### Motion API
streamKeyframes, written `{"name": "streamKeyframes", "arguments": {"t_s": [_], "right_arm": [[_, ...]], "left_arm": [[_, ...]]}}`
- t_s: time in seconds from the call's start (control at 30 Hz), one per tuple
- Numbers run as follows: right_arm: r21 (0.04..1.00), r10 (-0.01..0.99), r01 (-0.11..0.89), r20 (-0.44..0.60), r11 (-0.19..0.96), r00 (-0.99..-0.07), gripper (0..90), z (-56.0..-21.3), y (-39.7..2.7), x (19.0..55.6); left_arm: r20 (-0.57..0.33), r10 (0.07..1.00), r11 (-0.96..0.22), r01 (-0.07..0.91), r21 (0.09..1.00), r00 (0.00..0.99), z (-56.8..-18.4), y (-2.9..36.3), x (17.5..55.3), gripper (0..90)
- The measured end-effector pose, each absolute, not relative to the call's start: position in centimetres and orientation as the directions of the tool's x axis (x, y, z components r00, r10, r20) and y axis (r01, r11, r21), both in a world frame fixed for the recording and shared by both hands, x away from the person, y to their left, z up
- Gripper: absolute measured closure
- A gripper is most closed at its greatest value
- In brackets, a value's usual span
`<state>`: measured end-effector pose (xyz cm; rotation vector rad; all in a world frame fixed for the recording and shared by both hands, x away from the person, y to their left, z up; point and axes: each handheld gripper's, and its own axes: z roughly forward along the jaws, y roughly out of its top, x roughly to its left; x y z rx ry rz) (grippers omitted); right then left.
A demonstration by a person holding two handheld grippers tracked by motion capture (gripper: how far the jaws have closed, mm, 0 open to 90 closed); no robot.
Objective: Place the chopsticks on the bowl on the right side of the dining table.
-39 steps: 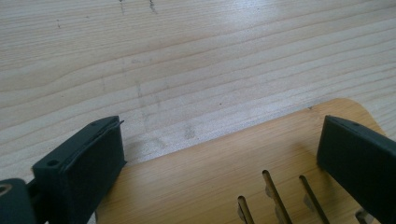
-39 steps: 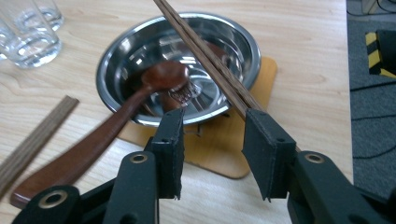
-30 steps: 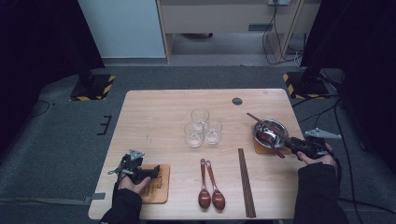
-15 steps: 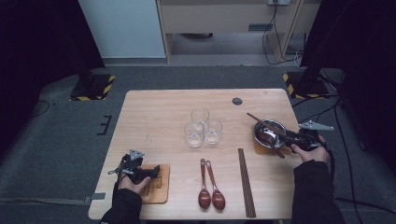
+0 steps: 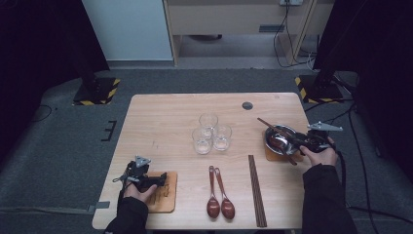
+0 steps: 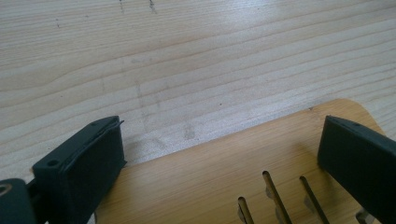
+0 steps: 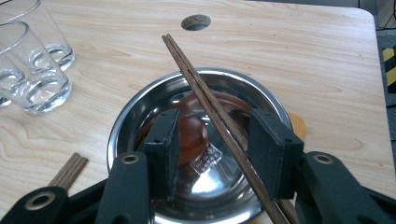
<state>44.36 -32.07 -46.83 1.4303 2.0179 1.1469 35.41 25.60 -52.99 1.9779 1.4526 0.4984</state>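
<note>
A steel bowl [image 5: 269, 141] sits on a wooden coaster [image 5: 271, 155] at the table's right side. In it lies a brown spoon [image 7: 191, 133], and a pair of dark chopsticks [image 7: 201, 93] rests slanted across its rim [image 7: 121, 130]. My right gripper [image 7: 215, 119] reaches over the bowl from the right [image 5: 298, 142]. Its jaws have just been opening and stand open, with the chopsticks between them, close to the right-hand jaw. My left gripper [image 5: 163, 178] rests at the front left, open wide, its jaws astride the corner of a slotted wooden board [image 6: 224, 177].
Three empty glasses [image 5: 210, 132] stand in the table's middle. Two brown spoons [image 5: 218, 195] and another pair of chopsticks [image 5: 256, 190] lie near the front edge. A round hole [image 5: 247, 105] is set in the tabletop at the back.
My right gripper has shifted a little left and away from the person, over the bowl. The chopsticks on the bowl lie as before. The left hand has kept still.
</note>
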Motion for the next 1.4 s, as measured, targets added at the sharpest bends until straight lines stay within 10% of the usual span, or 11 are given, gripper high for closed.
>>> {"name": "streamKeyframes", "arguments": {"t_s": [1.4], "right_arm": [[0.77, 0.904, 0.612, 0.115, 0.18, -0.411, 45.8, -48.5, -30.5, 47.7]], "left_arm": [[-0.062, 0.945, -0.196, 0.708, 0.678, 0.321, -53.0, 25.6, 35.4, 0.0]]}}
